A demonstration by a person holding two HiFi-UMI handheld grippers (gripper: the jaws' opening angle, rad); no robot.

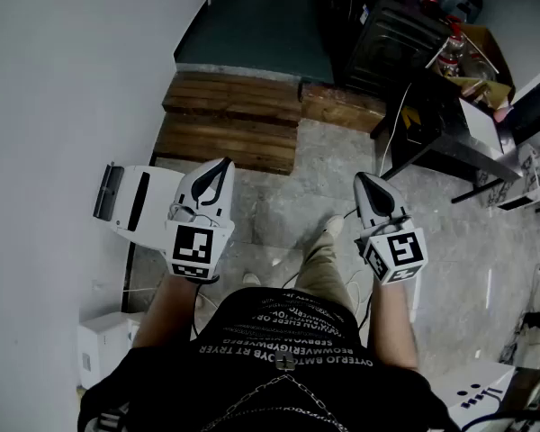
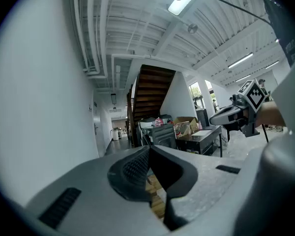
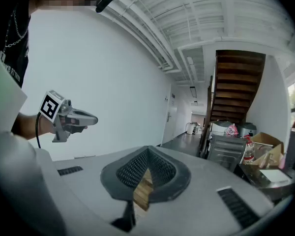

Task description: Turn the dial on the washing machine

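White and boxy, the appliance [image 1: 130, 201] that may be the washing machine stands against the pale wall [image 1: 63, 70]. Two dark panels show on its top, but a dial cannot be made out on it.

Just to the right of the appliance, overlapping its right edge in the head view, is the left tool [image 1: 221, 167]. It is held level and points away from the person. In the left gripper view its ribbed jaws [image 2: 148, 151] meet at the tips with nothing between them. Further right of the appliance, the right tool [image 1: 362, 180] is held the same way. Its jaws [image 3: 147, 151] are also closed on nothing, and the two tools are well apart.

Beyond the appliance lie the wooden steps [image 1: 234, 120] on the grey floor [image 1: 288, 187]. The person's shoe [image 1: 333, 226] rests on that floor between the two tools. Far to the right of the appliance stands a dark table [image 1: 450, 147] loaded with clutter. A brown staircase [image 3: 236, 82] rises in the distance.
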